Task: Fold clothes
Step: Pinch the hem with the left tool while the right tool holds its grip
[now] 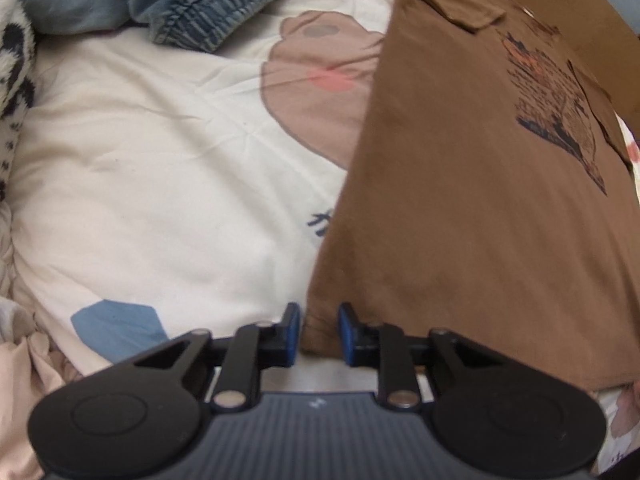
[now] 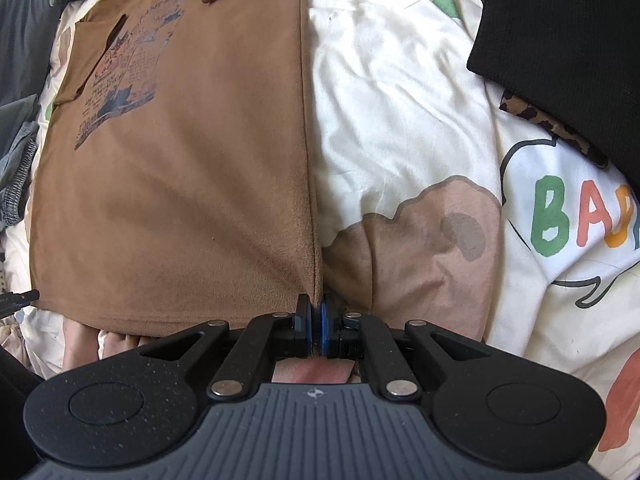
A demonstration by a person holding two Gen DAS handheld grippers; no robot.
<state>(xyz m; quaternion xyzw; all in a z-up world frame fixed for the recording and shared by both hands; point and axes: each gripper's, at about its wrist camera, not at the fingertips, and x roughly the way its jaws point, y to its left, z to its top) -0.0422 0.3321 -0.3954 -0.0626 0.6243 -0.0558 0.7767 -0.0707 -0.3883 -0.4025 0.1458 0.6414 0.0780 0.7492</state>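
Note:
A brown T-shirt (image 1: 460,184) with a dark printed graphic lies flat on the bed, its sides folded in. In the left wrist view its near left hem corner sits between the blue pads of my left gripper (image 1: 319,330); the jaws stand a little apart and I see no pinch in the cloth. In the right wrist view the same T-shirt (image 2: 180,168) fills the left half. My right gripper (image 2: 315,320) is shut on its near right corner, where the side edge runs straight into the closed pads.
The bed is covered by a cream quilt (image 1: 152,168) printed with a brown bear. Denim clothes (image 1: 208,8) lie heaped at the far left. A black garment (image 2: 560,40) over a leopard-print piece lies at the far right, with a printed white sheet (image 2: 568,216) below it.

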